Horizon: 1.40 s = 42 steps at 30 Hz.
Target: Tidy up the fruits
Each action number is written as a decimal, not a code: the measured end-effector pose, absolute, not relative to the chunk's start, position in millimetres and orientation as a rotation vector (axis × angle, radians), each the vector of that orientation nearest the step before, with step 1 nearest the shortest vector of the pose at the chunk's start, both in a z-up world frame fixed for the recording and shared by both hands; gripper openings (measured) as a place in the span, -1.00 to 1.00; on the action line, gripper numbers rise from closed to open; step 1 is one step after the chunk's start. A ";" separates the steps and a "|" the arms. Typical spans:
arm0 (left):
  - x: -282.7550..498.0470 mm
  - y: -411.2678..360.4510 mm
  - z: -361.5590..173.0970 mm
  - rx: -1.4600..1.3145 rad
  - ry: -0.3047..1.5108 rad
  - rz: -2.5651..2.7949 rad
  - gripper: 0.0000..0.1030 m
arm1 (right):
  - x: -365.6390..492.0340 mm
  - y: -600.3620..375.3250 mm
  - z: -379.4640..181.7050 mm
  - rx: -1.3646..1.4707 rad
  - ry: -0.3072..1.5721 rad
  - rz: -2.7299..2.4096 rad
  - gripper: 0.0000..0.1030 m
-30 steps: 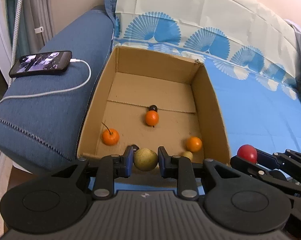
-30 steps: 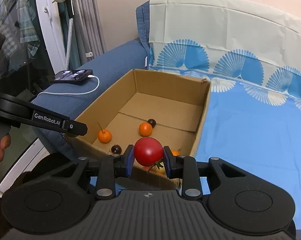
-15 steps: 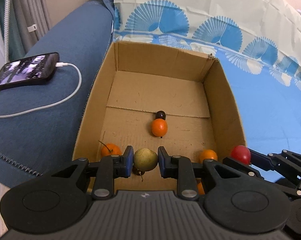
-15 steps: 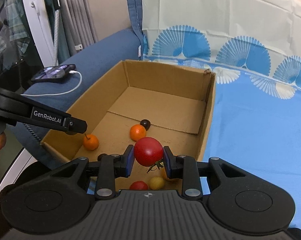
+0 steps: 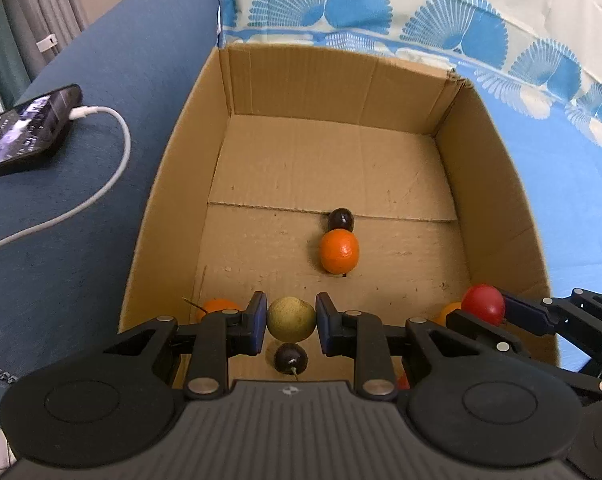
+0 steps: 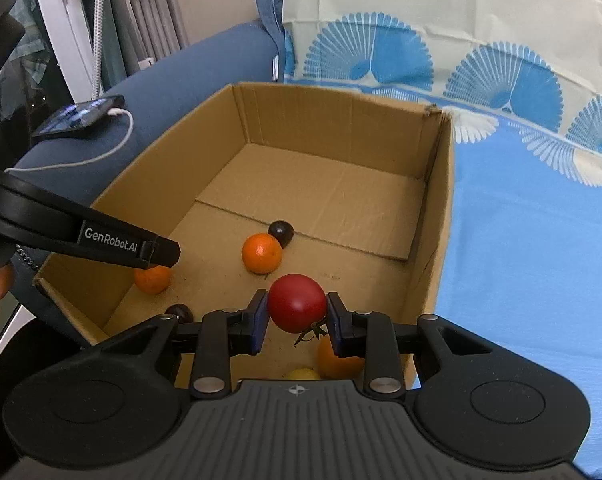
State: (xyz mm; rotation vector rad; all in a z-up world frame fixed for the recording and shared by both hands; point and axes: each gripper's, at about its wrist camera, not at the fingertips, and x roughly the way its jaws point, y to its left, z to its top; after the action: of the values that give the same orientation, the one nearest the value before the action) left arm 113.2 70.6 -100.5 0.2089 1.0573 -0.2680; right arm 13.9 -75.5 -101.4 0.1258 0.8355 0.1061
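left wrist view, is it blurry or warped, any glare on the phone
Left wrist view: sharp in the middle, with fisheye bending the cardboard box walls outward and dark corners; the phone screen shows pale reflections. Right wrist view: same warp, with the phone small and soft.

Both hand-held grippers (left, right) lower, now over box.

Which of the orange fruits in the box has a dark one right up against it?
The orange fruit mid-box: a dark round fruit sits directly behind it. The orange one by the left wall has nothing against it.
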 end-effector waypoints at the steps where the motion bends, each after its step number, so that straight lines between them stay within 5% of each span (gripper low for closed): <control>1: 115.0 69.8 -103.4 0.213 1.062 -0.266 -0.44 | 15.3 -75.8 -103.8 0.126 0.841 0.106 -0.39; 9: 123.1 69.1 -121.3 0.235 1.088 -0.242 -0.40 | 19.4 -75.5 -112.0 0.075 0.849 0.099 -0.37; 10: 123.1 69.1 -122.1 0.240 1.090 -0.242 -0.06 | 19.3 -75.0 -111.9 0.066 0.846 0.102 -0.37; 11: 122.9 69.0 -122.2 0.243 1.093 -0.236 0.60 | 19.0 -74.8 -111.1 0.060 0.842 0.101 -0.31; 13: 119.5 69.1 -118.6 0.247 1.087 -0.216 1.00 | 14.2 -74.4 -106.2 0.049 0.809 0.076 0.48; 15: 111.9 67.5 -111.6 0.267 1.060 -0.238 0.99 | 4.3 -75.4 -98.5 0.045 0.758 0.062 0.71; 20: 90.7 65.6 -98.5 0.340 1.021 -0.212 0.99 | -23.0 -70.1 -86.1 0.029 0.747 0.039 0.93; 42: -42.6 92.6 -44.5 0.238 0.865 -0.146 1.00 | -148.2 -45.9 -39.9 0.019 0.600 -0.067 0.98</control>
State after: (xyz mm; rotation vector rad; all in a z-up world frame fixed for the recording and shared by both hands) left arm -42.6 92.6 -44.5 0.2383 0.8655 -0.1459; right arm -148.2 -45.9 -39.9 0.0193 0.5996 -0.0667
